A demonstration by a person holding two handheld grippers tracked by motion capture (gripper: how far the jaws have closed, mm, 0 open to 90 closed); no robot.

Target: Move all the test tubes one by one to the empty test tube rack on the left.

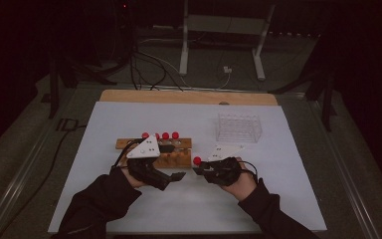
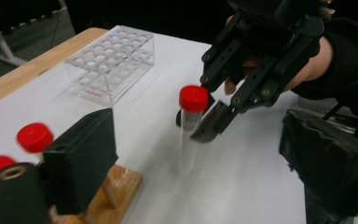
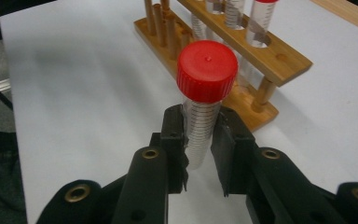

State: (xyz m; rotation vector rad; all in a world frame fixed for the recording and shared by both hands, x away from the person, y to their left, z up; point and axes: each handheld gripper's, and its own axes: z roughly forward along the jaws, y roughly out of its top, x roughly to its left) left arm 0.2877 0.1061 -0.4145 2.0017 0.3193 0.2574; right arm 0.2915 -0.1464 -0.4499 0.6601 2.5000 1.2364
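Observation:
A clear tube with a red cap (image 3: 200,126) stands upright between the pads of my right gripper (image 3: 199,140), which is shut on it just below the cap. From above, that tube (image 1: 197,160) and right gripper (image 1: 198,169) hover over the white mat, right of the wooden rack (image 1: 171,158). My left gripper (image 1: 179,175) is open at the rack's near right end, its jaws wide apart and pointing toward the tube. In the left gripper view the held tube (image 2: 191,116) hangs ahead with the right gripper (image 2: 200,123) closed around it.
Several red-capped tubes (image 1: 165,135) stand in the wooden rack's back row, also seen close by (image 3: 261,18). A clear plastic rack (image 1: 238,127) sits empty at the mat's back right. The white mat (image 1: 129,209) covers the tabletop.

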